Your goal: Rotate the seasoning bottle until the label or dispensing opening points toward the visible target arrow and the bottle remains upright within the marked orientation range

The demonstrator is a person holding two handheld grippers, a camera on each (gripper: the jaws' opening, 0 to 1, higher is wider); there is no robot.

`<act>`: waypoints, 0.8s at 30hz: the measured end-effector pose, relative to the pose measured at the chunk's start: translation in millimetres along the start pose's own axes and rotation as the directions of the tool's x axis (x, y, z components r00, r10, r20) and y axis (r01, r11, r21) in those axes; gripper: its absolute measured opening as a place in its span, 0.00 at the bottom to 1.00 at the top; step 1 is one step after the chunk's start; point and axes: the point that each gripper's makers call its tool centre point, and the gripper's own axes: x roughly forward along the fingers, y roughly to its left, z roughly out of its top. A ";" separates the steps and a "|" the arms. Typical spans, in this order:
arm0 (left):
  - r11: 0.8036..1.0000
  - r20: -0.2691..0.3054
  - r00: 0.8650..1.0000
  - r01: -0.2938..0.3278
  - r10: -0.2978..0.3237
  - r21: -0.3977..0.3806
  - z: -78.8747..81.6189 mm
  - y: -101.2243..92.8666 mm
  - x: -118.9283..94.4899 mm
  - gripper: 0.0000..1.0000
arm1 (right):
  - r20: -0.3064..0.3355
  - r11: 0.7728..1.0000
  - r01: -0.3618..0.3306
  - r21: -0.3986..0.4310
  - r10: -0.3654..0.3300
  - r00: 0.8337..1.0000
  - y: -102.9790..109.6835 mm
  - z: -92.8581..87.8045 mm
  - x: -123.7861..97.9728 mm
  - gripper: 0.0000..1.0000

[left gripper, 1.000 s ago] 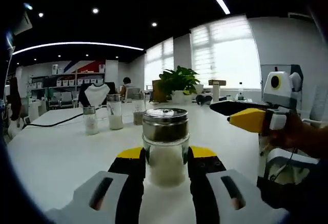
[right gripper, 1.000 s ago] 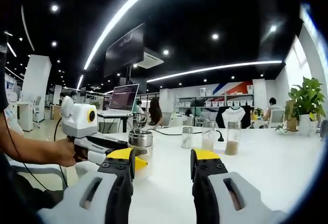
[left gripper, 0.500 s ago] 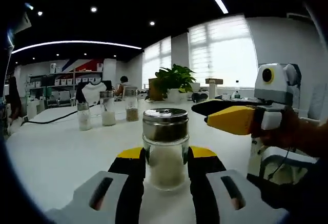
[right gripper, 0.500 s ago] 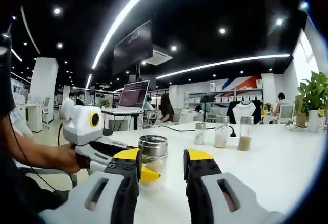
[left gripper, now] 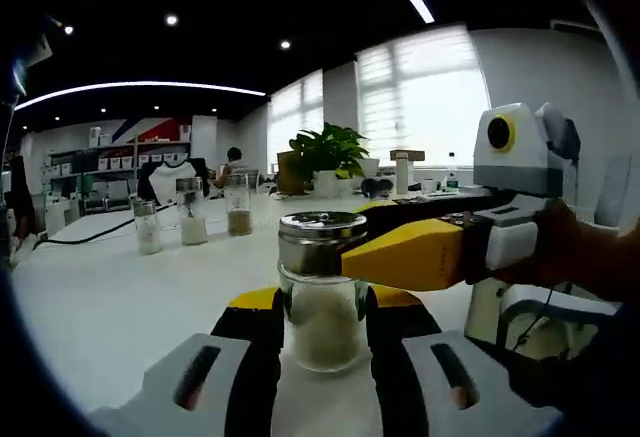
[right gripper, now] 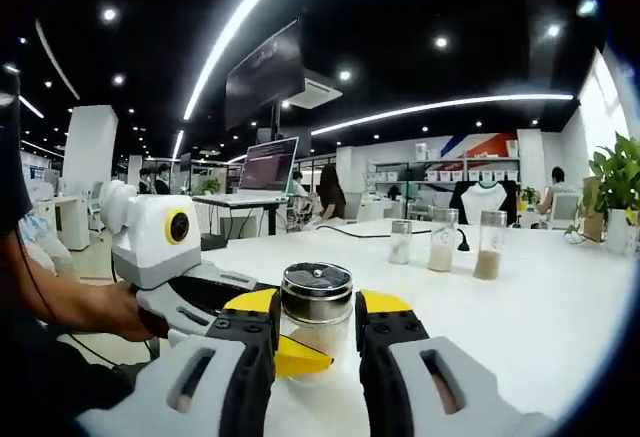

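Observation:
The seasoning bottle [left gripper: 322, 302] is a glass jar of white powder with a metal shaker lid, standing upright on the white table [left gripper: 100, 297]. My left gripper [left gripper: 324, 307] is shut on its glass body, with a yellow-tipped jaw pressed to each side. My right gripper [left gripper: 400, 242] comes in from the right at lid height, one yellow jaw in front of the neck and the other behind. In the right gripper view the bottle [right gripper: 316, 312] stands between the jaws of my right gripper [right gripper: 316, 322] with a thin gap on each side. The left gripper [right gripper: 165, 257] shows beside it.
Three more shakers [left gripper: 190, 212] stand in a row farther back on the table [right gripper: 540, 317]; they are the shakers [right gripper: 440, 242] at the right in the right gripper view. A black cable [left gripper: 80, 237] runs behind them. A potted plant [left gripper: 325, 157] and a laptop [right gripper: 265, 172] stand beyond.
My right gripper has moved in from the side, narrowed its jaws and now straddles the bottle's top. The left gripper has kept its hold; the background has shifted as the hands turned.

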 end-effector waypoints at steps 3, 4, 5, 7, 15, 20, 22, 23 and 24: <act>1.000 -0.004 1.000 -0.004 0.004 -0.001 -1.6 -2.7 0.9 0.34 | -0.024 1.000 0.021 -0.009 -0.021 0.999 -2.2 -5.3 1.7 0.28; 1.000 -0.008 1.000 -0.011 0.011 -0.001 -3.4 -2.2 1.4 0.34 | -0.026 1.000 0.020 0.001 -0.020 0.999 -2.3 -5.7 1.7 0.28; 1.000 -0.008 1.000 -0.016 0.016 -0.002 -4.0 -1.8 1.2 0.34 | -0.028 1.000 0.023 0.002 -0.023 0.999 -2.5 -6.2 1.8 0.28; 1.000 -0.008 1.000 -0.021 0.021 -0.013 -5.1 -1.1 0.9 0.34 | -0.031 1.000 0.024 0.003 -0.024 0.999 -2.1 -7.1 2.2 0.28; 1.000 -0.009 1.000 0.023 -0.023 0.017 -3.0 -5.5 -1.1 0.34 | -0.037 1.000 0.022 0.010 -0.022 0.999 0.3 -5.2 2.3 0.28; 0.998 -0.007 0.999 0.052 -0.052 0.025 -2.4 -8.6 -2.0 0.34 | -0.054 1.000 0.019 0.006 -0.019 0.998 2.5 -4.5 0.3 0.28; 0.999 -0.001 0.999 0.035 -0.035 0.042 -2.2 -8.2 0.2 0.34 | -0.059 0.999 0.032 -0.024 -0.033 0.998 2.0 -4.6 1.1 0.28; 0.998 0.000 1.000 0.025 -0.025 0.049 -2.1 -8.0 1.3 0.34 | -0.065 0.998 0.043 -0.035 -0.046 0.997 1.1 -5.3 1.7 0.28; 0.998 0.001 1.000 0.016 -0.016 0.055 -2.0 -7.8 2.0 0.35 | -0.073 0.997 0.057 -0.050 -0.060 0.995 0.3 -5.9 2.5 0.28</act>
